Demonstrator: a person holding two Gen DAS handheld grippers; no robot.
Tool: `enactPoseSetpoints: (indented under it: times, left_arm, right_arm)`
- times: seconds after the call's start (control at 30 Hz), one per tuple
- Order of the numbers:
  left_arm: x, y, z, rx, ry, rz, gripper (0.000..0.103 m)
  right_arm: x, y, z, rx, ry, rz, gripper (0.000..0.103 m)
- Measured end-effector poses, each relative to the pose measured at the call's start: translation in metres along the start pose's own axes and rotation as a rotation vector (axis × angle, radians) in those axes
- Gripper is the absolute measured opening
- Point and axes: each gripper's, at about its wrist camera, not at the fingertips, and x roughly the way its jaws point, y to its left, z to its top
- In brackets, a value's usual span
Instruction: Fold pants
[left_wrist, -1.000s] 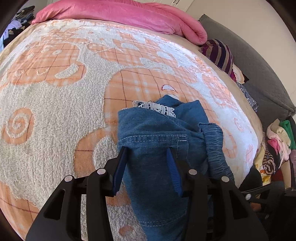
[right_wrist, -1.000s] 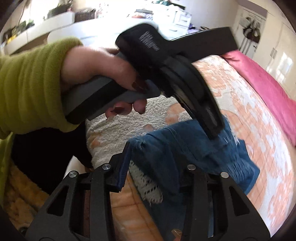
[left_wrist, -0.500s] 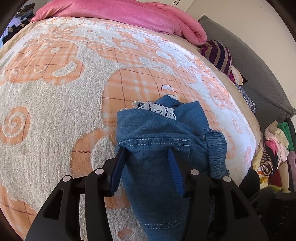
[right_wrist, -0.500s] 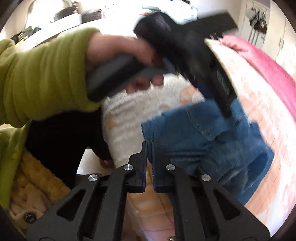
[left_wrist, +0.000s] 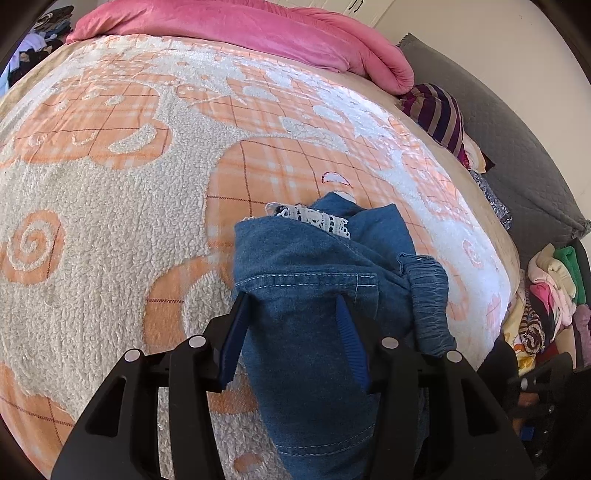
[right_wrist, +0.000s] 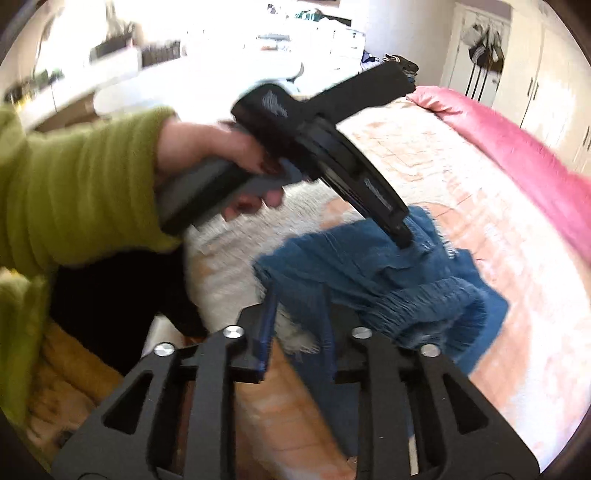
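Note:
Blue denim pants (left_wrist: 314, 280) with a white lace trim (left_wrist: 314, 218) lie bunched on the orange-and-white blanket (left_wrist: 110, 206) at the bed's near edge. My left gripper (left_wrist: 295, 332) is open, its blue pads either side of a denim fold, low over the cloth. In the right wrist view the pants (right_wrist: 369, 269) lie under the left gripper body (right_wrist: 332, 147), held by a hand in a green sleeve. My right gripper (right_wrist: 295, 325) is open, its fingers just over the pants' near edge and lace.
A pink duvet (left_wrist: 258, 29) lies along the bed's far end. A striped cushion (left_wrist: 436, 114) and grey padded headboard (left_wrist: 517, 147) are at the right. Piled clothes (left_wrist: 550, 295) sit beside the bed. Wardrobe doors (right_wrist: 546, 74) stand beyond the bed.
My right gripper was open, shut half a second ago, and has opened again at the pants' near edge. My left gripper has stayed open over the denim fold.

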Motion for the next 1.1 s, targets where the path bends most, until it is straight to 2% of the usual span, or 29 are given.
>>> enactPoseSetpoints:
  times: [0.13, 0.23, 0.27, 0.3, 0.4, 0.5, 0.63, 0.73, 0.8, 0.9, 1.1]
  left_arm:
    - [0.001, -0.001, 0.000, 0.002, 0.003, 0.007, 0.048]
    - [0.003, -0.002, 0.001, 0.005, 0.007, 0.012, 0.048]
    - [0.003, -0.002, 0.001, 0.005, 0.008, 0.013, 0.048]
    - [0.004, -0.002, 0.002, 0.006, 0.007, 0.015, 0.048]
    - [0.004, -0.003, 0.002, 0.004, 0.004, 0.017, 0.048]
    - [0.005, -0.003, 0.001, 0.008, 0.001, 0.021, 0.048]
    - [0.008, -0.003, -0.001, 0.009, -0.010, 0.030, 0.049]
    - [0.006, -0.004, -0.004, 0.007, -0.022, 0.046, 0.052]
    - [0.001, -0.007, -0.006, 0.011, -0.034, 0.068, 0.054]
    - [-0.009, -0.014, -0.009, 0.032, -0.063, 0.078, 0.054]
    - [-0.024, -0.030, -0.014, 0.072, -0.096, 0.091, 0.054]
  right_arm:
    - [0.012, 0.004, -0.008, -0.047, 0.027, -0.027, 0.027]
    - [0.021, 0.006, -0.008, -0.070, 0.027, -0.036, 0.028]
    - [0.025, 0.005, -0.009, -0.071, 0.029, -0.027, 0.017]
    - [0.026, 0.003, -0.011, -0.063, 0.030, -0.005, 0.000]
    - [0.022, 0.002, -0.018, -0.054, 0.006, 0.033, 0.000]
    - [0.021, 0.005, -0.028, -0.065, 0.038, 0.036, 0.000]
    - [0.026, 0.000, -0.039, 0.012, 0.038, 0.054, 0.000]
    - [0.021, 0.005, -0.040, 0.039, 0.029, 0.040, 0.004]
    - [0.014, 0.003, -0.041, 0.088, 0.021, 0.072, 0.017]
    - [-0.005, 0.000, -0.047, 0.150, -0.013, 0.068, 0.031]
    - [-0.036, -0.012, -0.056, 0.254, -0.071, 0.035, 0.041]
